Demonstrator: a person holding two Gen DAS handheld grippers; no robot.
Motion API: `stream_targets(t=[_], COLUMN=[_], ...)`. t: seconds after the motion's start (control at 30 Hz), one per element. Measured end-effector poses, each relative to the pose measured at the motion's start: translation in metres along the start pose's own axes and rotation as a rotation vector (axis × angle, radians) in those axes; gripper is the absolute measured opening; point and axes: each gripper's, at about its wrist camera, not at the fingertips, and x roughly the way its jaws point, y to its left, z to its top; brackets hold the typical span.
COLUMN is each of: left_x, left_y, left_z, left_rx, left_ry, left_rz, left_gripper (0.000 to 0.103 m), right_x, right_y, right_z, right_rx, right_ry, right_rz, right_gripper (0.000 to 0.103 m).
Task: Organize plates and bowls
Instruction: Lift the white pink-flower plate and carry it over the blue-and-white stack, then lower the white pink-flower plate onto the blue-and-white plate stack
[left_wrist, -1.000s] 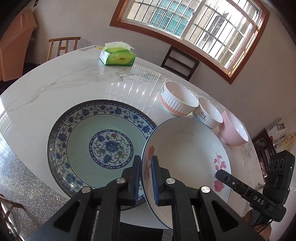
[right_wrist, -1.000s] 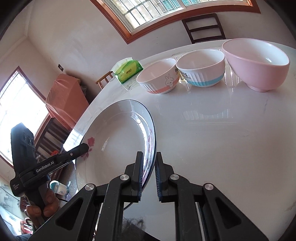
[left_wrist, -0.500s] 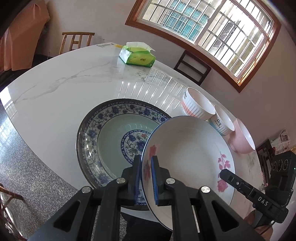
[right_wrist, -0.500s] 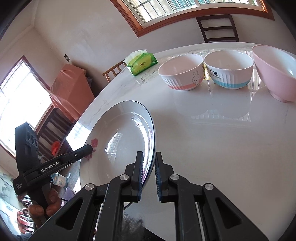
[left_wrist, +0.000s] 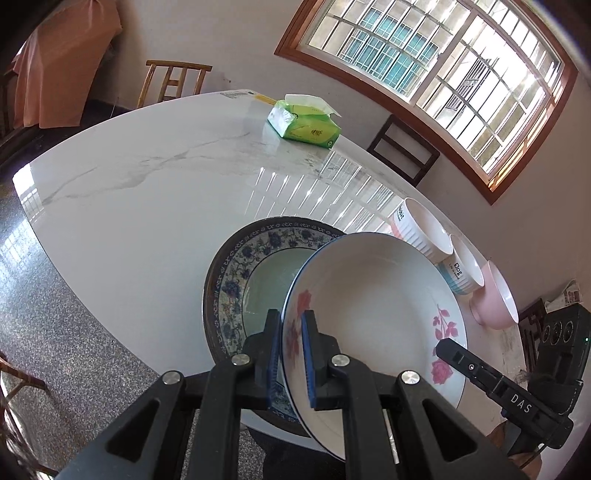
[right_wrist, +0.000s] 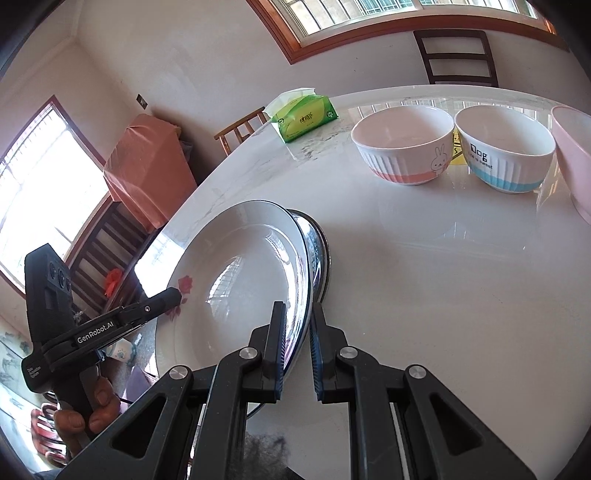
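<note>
Both grippers reach in from opposite sides, the left gripper (left_wrist: 291, 354) and right gripper (right_wrist: 297, 350) each clamped on the rose plate's (left_wrist: 373, 295) rim, tilted over the blue-patterned plate (left_wrist: 236, 266).

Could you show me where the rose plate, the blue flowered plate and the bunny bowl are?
rose plate (left_wrist: 373, 306): left wrist view, bare white centre.
blue flowered plate (left_wrist: 236, 269): left wrist view, patterned rim.
bunny bowl (right_wrist: 402, 155): right wrist view, ribbed outer wall.
</note>
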Motion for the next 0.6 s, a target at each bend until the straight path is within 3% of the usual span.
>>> stream_targets(t=[0.6], left_x=[-0.001], left_y=[0.029], left_z=[0.016], left_rx=[-0.055], left_ry=[-0.02], left_rz=[0.007], left_gripper=[0.01], right_x=[0.039], right_y=[0.014], right_z=[0.015], right_rx=[-0.023], right_ry=[0.044], right_rz=[0.007], right_gripper=[0.013])
